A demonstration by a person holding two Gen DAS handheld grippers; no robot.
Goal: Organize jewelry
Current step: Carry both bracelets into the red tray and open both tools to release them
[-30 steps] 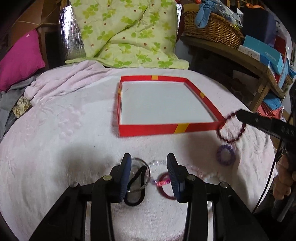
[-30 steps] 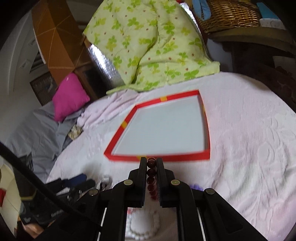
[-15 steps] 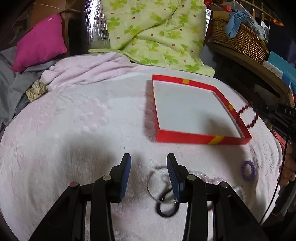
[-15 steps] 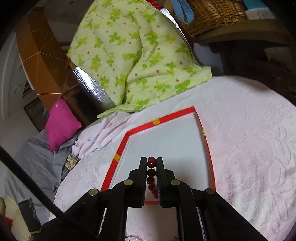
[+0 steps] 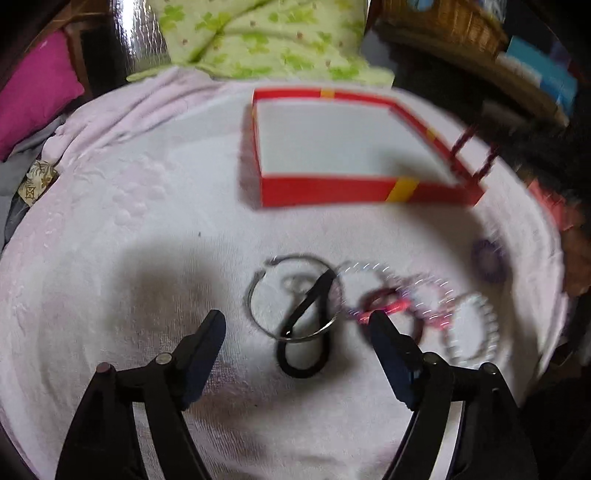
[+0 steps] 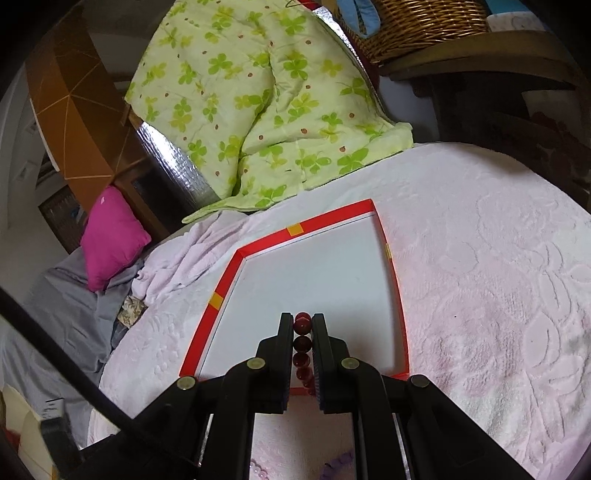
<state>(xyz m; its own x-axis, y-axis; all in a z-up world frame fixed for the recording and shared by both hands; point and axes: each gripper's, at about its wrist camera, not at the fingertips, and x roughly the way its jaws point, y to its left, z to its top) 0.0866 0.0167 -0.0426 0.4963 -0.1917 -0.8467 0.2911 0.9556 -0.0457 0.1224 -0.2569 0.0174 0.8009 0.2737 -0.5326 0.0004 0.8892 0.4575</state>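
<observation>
A red-rimmed shallow box [image 5: 325, 192] with a white floor lies on the pink blanket; it also shows in the right wrist view [image 6: 221, 291]. My right gripper [image 6: 303, 321] is shut on a dark red bead bracelet [image 6: 302, 326] and holds it above the box's near edge. The bracelet hangs over the box's right corner in the left wrist view [image 5: 476, 155]. My left gripper [image 5: 295, 328] is open wide above a silver hoop [image 5: 291, 299] and a black band [image 5: 306, 354]. Beaded bracelets [image 5: 424, 302] lie to its right.
A purple bracelet [image 5: 487, 258] lies right of the pile. A green clover quilt [image 6: 258, 103] and a magenta pillow [image 6: 110, 236] lie behind the box. A wicker basket [image 6: 417, 26] sits on a wooden shelf at the right.
My right gripper has carried the red bead bracelet further over the box. My left gripper has opened wider and moved right, over the hoop and black band.
</observation>
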